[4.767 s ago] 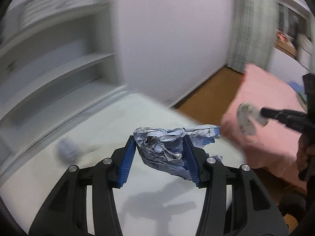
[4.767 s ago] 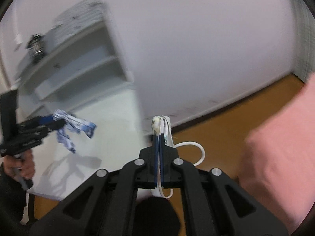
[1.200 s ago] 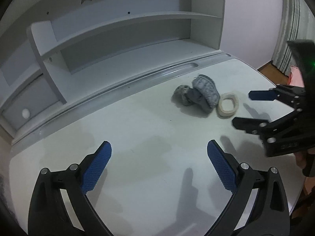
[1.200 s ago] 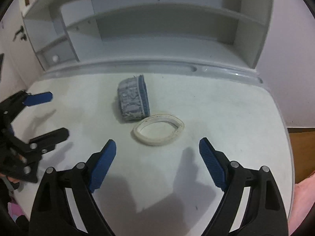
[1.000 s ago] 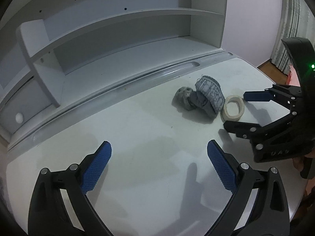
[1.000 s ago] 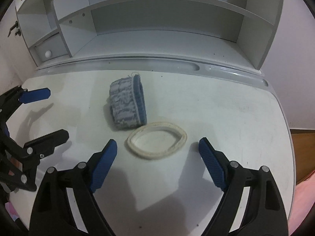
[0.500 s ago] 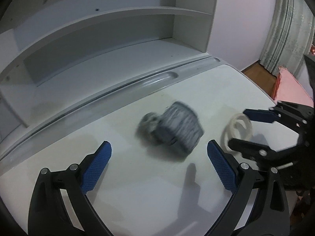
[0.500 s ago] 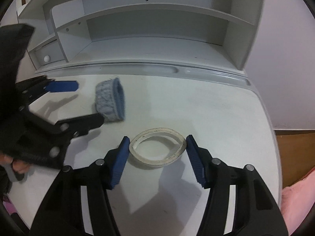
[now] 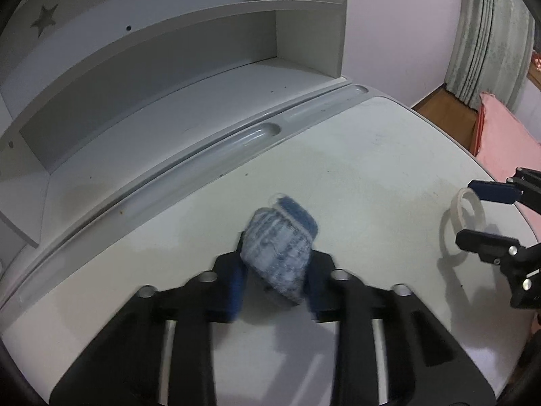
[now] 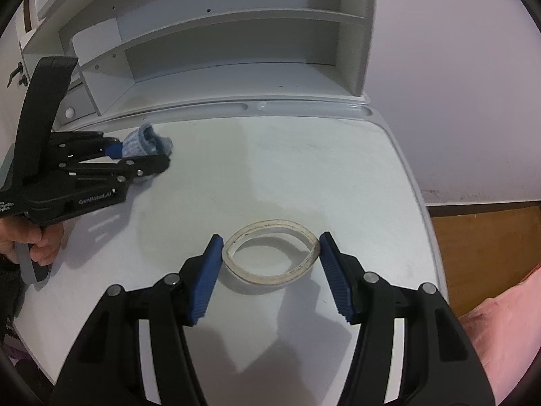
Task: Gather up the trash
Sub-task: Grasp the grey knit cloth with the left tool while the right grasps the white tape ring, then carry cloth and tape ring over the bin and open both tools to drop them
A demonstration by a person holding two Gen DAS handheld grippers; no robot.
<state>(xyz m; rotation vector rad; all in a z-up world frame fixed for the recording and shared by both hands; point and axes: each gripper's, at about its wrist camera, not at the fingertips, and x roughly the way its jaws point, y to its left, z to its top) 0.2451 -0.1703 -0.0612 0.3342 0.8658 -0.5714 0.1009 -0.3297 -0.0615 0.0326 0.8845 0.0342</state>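
Observation:
A grey-blue knitted sock bundle (image 9: 279,243) lies on the white desk (image 9: 372,176). My left gripper (image 9: 274,279) is shut on it, its blue pads pressed against both sides; the bundle also shows in the right wrist view (image 10: 143,142). A flattened cream tape ring (image 10: 272,252) lies on the desk between the pads of my right gripper (image 10: 270,260). The pads touch or nearly touch the ring's two ends; I cannot tell whether they squeeze it. In the left wrist view the ring (image 9: 468,218) appears at the right between the right gripper's fingers.
A white shelf unit (image 10: 236,44) stands along the back of the desk behind a grey pen groove (image 9: 257,132). Right of the desk are a wooden floor (image 10: 480,247), a pink bedspread (image 9: 500,135) and a curtain (image 9: 490,34).
My left gripper has moved onto the sock bundle and closed on it. My right gripper has narrowed around the tape ring, its pads now at the ring's ends.

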